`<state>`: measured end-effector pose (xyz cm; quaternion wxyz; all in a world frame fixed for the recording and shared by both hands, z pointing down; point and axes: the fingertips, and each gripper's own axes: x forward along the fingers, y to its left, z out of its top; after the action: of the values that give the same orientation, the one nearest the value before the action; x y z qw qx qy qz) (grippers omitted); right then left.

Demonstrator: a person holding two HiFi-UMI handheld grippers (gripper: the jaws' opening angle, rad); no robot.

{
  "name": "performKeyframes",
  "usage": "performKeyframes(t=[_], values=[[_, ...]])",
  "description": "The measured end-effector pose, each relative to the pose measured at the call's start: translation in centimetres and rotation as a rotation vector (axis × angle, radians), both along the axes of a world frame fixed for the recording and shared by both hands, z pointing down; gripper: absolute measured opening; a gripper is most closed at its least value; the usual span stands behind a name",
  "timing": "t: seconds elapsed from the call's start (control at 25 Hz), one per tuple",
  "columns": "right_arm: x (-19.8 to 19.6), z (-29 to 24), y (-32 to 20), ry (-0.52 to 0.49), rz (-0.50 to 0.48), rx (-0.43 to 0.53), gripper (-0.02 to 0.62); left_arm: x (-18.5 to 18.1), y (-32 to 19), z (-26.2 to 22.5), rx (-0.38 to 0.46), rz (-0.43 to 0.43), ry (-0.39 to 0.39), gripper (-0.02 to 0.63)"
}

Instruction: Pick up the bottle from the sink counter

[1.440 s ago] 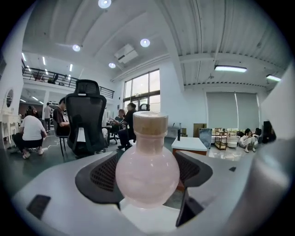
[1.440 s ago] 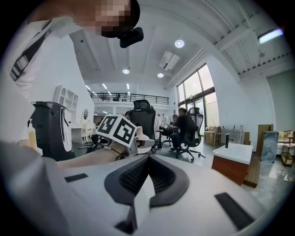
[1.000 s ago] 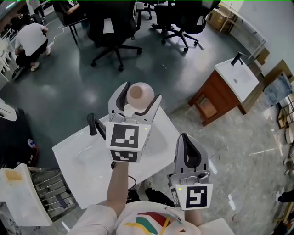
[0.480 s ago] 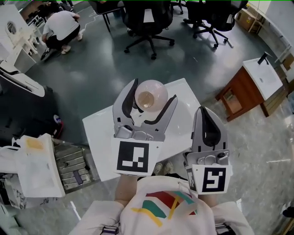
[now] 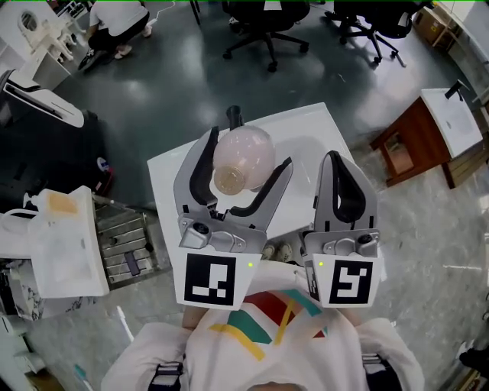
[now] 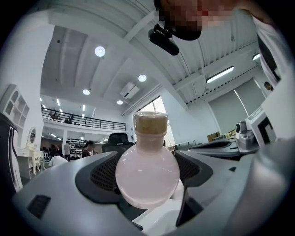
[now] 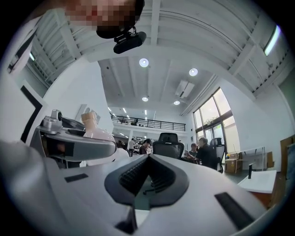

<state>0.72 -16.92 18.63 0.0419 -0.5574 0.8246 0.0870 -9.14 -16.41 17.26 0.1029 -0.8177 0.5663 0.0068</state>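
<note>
A round pink glass bottle [image 5: 243, 153] with a cork stopper [image 5: 228, 181] is held off the white sink counter [image 5: 309, 131]. My left gripper [image 5: 246, 154] is shut on its round belly, one jaw on each side. In the left gripper view the bottle [image 6: 147, 171] stands upright between the dark pads, cork [image 6: 150, 122] on top. My right gripper [image 5: 335, 162] hangs beside it to the right, shut and empty. The right gripper view shows its pads meeting [image 7: 148, 159], with the bottle [image 7: 94, 128] at the left.
A black faucet [image 5: 234, 116] stands at the counter's far edge. A wooden cabinet [image 5: 409, 145] with its own basin is at the right, a white unit [image 5: 53, 252] and a metal rack [image 5: 126, 246] at the left. Office chairs [image 5: 267, 19] and a crouching person [image 5: 118, 17] are beyond.
Both grippers have risen and tipped up toward the head camera, the left one carrying the bottle with it. The counter now lies further below and behind them.
</note>
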Motion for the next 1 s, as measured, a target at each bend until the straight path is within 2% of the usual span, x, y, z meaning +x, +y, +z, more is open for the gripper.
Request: performKeyframes(t=[0.24,1.0], values=[[-0.1,0.2,-0.7,-0.001,0.012,-0.032,0.011,0.1,-0.2,0.1,-0.017,0.004,-0.018,0.383],[0.0,-1.1,0.2,0.006,0.023,-0.011,0.011,0.3,0.3,-0.7,-0.010,0.008,-0.030,0.383]])
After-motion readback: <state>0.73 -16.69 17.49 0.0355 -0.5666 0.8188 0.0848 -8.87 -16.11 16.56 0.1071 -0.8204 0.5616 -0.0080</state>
